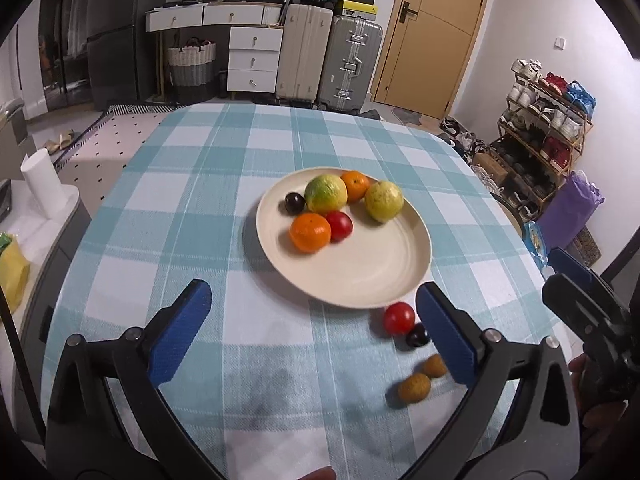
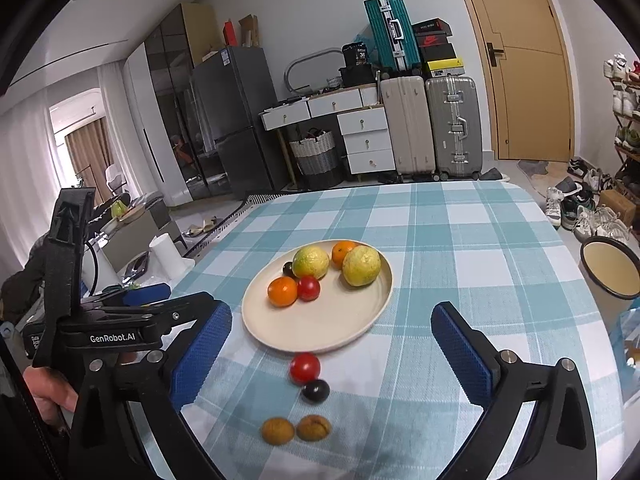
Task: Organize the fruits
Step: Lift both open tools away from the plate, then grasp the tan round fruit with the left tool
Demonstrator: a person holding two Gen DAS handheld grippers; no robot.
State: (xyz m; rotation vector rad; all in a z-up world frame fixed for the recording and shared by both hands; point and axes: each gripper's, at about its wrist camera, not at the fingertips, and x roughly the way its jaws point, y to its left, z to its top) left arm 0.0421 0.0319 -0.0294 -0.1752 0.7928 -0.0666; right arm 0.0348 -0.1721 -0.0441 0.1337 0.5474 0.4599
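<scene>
While both claws hang wide apart with nothing in them, four little fruits wait on the checked tablecloth [image 1: 208,208] near the plate.

From the left wrist camera, the left gripper [image 1: 314,330] has its blue pads spread far apart and bare. The cream plate [image 1: 372,276] sits ahead and holds two oranges, two yellow-green fruits, one red fruit and one dark fruit. Off the plate, a red tomato-like fruit [image 1: 399,318] lies just beside its near rim. A dark plum-like fruit [image 1: 417,335] touches it, right next to the claw's right pad. Two small brown fruits [image 1: 414,387] lie closer to the camera. At the right edge I can see the other gripper, but not its pads clearly.

From the right wrist camera, the right gripper [image 2: 332,340] is also spread wide and pinches nothing. The red fruit [image 2: 305,367] and the dark fruit [image 2: 315,390] lie between its pads, with the plate [image 2: 280,328] just past them. The brown pair [image 2: 296,430] sits side by side, closest of all.

I think the next good move is to pick one loose fruit. The right claw is lined up best. The red and dark fruits touch, so come down over just one. Squeeze softly, because round fruit can roll away or squash. Then lift it over the rim and set it on the bare front part of the plate.
</scene>
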